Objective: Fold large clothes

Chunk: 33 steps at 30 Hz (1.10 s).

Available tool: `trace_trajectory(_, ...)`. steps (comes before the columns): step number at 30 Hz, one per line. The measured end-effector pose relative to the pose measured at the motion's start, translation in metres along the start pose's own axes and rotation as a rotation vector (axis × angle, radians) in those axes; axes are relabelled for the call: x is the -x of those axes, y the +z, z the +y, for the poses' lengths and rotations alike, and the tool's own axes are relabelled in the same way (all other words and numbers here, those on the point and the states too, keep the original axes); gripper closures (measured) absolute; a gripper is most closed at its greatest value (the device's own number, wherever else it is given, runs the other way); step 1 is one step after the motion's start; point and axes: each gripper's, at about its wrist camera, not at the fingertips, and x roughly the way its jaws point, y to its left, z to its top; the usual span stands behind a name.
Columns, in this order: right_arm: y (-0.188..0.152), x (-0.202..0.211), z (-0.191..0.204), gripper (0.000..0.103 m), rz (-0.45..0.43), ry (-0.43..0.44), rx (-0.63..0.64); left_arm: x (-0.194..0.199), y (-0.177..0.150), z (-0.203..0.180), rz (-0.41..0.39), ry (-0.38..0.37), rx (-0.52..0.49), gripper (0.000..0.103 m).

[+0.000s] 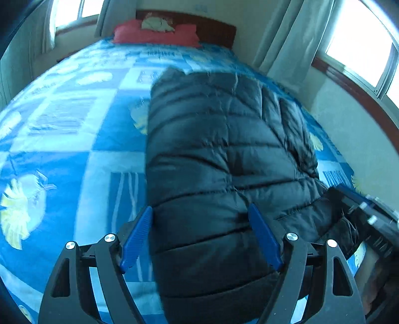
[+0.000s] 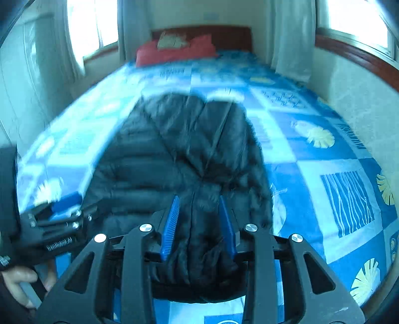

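A black quilted puffer jacket (image 1: 224, 139) lies lengthwise on the bed, its sides folded in. My left gripper (image 1: 200, 209) hovers over the jacket's near left part. Its blue fingers (image 1: 139, 236) stand wide apart and grip nothing. In the right wrist view the jacket (image 2: 174, 139) runs away from me, and my right gripper (image 2: 199, 199) is shut on a bunched fold of its near hem, which fills the gap between the blue pads (image 2: 170, 229). The left gripper (image 2: 57, 214) shows blurred at the left edge there, held by a hand (image 2: 20, 279).
The bed carries a blue patchwork bedspread (image 1: 62, 149) with pale flower prints. A red pillow (image 1: 154, 35) and a light cloth (image 1: 157, 23) lie at the wooden headboard. Curtained windows (image 2: 92, 27) stand on both sides, and a wall (image 2: 361, 99) runs close along the bed's right.
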Motion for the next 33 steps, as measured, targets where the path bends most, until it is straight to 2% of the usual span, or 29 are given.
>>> trace_trajectory(2, -0.010, -0.024, -0.005, 0.069, 0.068, -0.032, 0.005, -0.012, -0.003, -0.007, 0.008, 0.035, -0.044, 0.024)
trace_trajectory(4, -0.022, -0.047, -0.018, 0.066, 0.080, -0.002, -0.037, -0.018, -0.007, -0.014, -0.002, 0.063, -0.091, 0.023)
trace_trajectory(8, -0.012, -0.041, -0.017, 0.067, 0.134, -0.009, -0.065, -0.003, 0.002, -0.016, 0.011, 0.063, -0.115, 0.027)
trace_trajectory(10, 0.011, -0.016, -0.013, 0.067, 0.095, -0.003, -0.071, 0.017, 0.017, -0.012, -0.045, 0.041, -0.092, 0.028)
trace_trajectory(12, 0.040, 0.006, -0.009, 0.065, 0.010, -0.003, -0.052, 0.030, 0.039, -0.010, -0.113, 0.045, -0.092, 0.028)
trace_trajectory(13, 0.054, 0.011, -0.006, 0.063, -0.031, -0.001, -0.038, 0.029, 0.047, -0.010, -0.122, 0.046, -0.094, 0.028)
trace_trajectory(15, 0.081, 0.008, 0.000, 0.060, -0.096, 0.009, -0.002, 0.012, 0.069, -0.006, -0.114, 0.056, -0.080, 0.028)
trace_trajectory(17, 0.098, -0.016, 0.000, 0.060, -0.121, 0.056, 0.022, -0.010, 0.084, 0.000, -0.076, 0.052, -0.047, 0.028)
trace_trajectory(18, 0.102, -0.033, -0.004, 0.060, -0.113, 0.046, 0.034, -0.022, 0.089, 0.002, -0.058, 0.050, -0.030, 0.028)
trace_trajectory(20, 0.103, -0.064, -0.016, 0.060, -0.071, -0.009, 0.042, -0.038, 0.092, 0.003, -0.042, 0.047, -0.019, 0.027)
trace_trajectory(23, 0.088, -0.105, -0.034, 0.058, 0.011, -0.040, 0.009, -0.050, 0.087, 0.000, -0.044, 0.051, -0.023, 0.022)
trace_trajectory(28, 0.070, -0.131, -0.038, 0.057, 0.023, -0.028, -0.009, -0.073, 0.082, -0.011, -0.019, 0.098, -0.058, 0.015)
trace_trajectory(33, 0.063, -0.146, -0.040, 0.057, 0.008, -0.017, -0.035, -0.088, 0.083, -0.008, 0.005, 0.096, -0.043, 0.012)
